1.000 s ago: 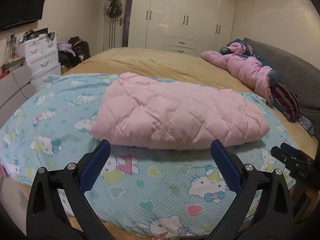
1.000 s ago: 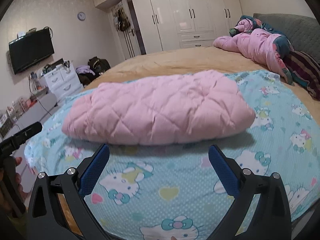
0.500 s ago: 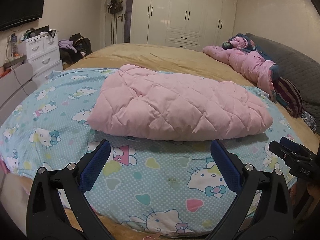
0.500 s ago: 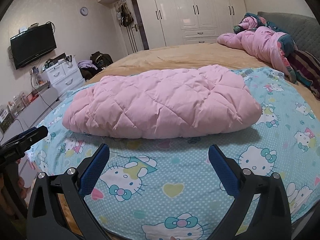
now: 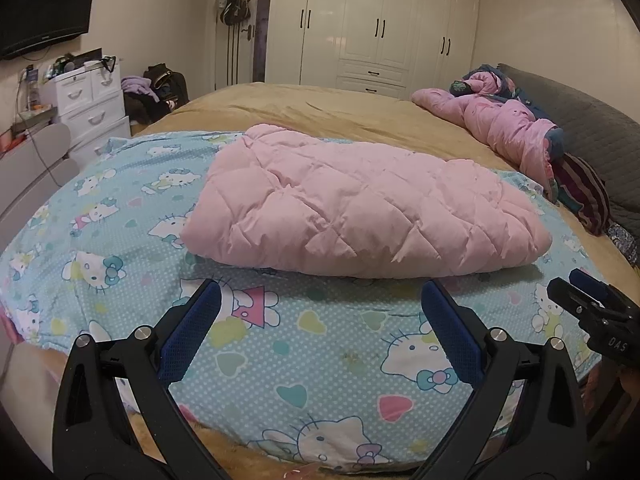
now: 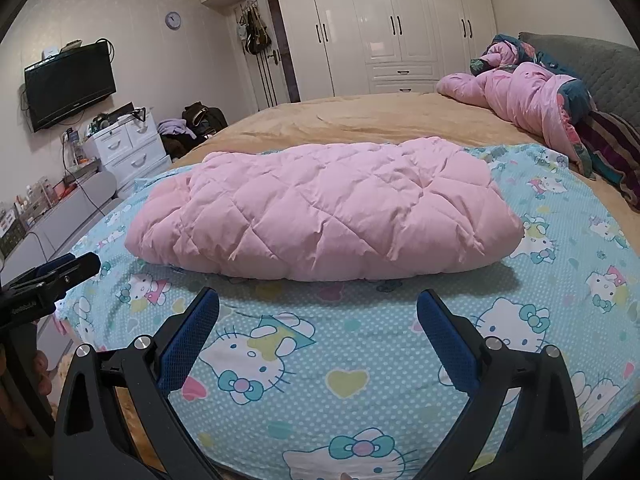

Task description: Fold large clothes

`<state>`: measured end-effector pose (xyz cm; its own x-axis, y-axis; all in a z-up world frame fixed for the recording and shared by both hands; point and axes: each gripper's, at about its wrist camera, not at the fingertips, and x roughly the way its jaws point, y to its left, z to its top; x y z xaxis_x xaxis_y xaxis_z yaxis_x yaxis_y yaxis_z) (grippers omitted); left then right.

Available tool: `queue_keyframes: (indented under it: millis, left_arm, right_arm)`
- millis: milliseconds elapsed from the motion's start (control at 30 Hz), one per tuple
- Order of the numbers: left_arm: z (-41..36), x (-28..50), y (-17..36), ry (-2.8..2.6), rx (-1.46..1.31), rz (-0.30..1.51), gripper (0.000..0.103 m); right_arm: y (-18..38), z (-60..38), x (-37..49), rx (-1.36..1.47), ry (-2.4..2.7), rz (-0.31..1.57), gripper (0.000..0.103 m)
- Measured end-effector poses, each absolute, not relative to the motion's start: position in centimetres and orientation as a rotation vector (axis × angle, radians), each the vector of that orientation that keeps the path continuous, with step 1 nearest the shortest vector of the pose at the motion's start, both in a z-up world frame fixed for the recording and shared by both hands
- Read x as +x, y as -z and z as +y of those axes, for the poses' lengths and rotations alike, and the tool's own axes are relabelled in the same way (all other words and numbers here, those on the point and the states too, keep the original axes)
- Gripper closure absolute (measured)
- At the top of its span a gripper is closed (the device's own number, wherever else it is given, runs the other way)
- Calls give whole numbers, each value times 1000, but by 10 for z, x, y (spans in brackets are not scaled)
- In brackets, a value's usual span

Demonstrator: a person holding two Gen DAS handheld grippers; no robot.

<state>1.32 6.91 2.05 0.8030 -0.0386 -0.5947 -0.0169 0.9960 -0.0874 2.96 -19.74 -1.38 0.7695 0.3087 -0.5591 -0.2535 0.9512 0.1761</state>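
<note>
A pink quilted padded garment (image 5: 360,204) lies folded into a thick bundle on a blue cartoon-cat sheet (image 5: 320,344); it also shows in the right wrist view (image 6: 328,212). My left gripper (image 5: 320,300) is open and empty, held back from the bundle's near edge above the sheet. My right gripper (image 6: 318,298) is open and empty too, at a like distance. Each gripper appears at the edge of the other's view: the right one (image 5: 592,312), the left one (image 6: 52,280).
The sheet (image 6: 360,360) covers the near part of a tan bed (image 5: 340,108). A crumpled pink and dark bedding heap (image 5: 504,120) lies by the grey headboard (image 5: 592,128). White drawers (image 5: 88,100), a wall TV (image 6: 70,84) and wardrobes (image 5: 380,24) stand beyond.
Both grippers have drawn back and risen a little from the bundle, so more of the sheet shows in front. The bundle has not moved. Both stay open.
</note>
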Motion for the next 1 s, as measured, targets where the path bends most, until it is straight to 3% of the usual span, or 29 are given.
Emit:
queue_keyframes:
  millis: [1000]
  left_arm:
    - [71, 9, -22, 1, -92, 634, 9]
  right_arm:
    - [10, -196, 24, 84, -302, 625, 4]
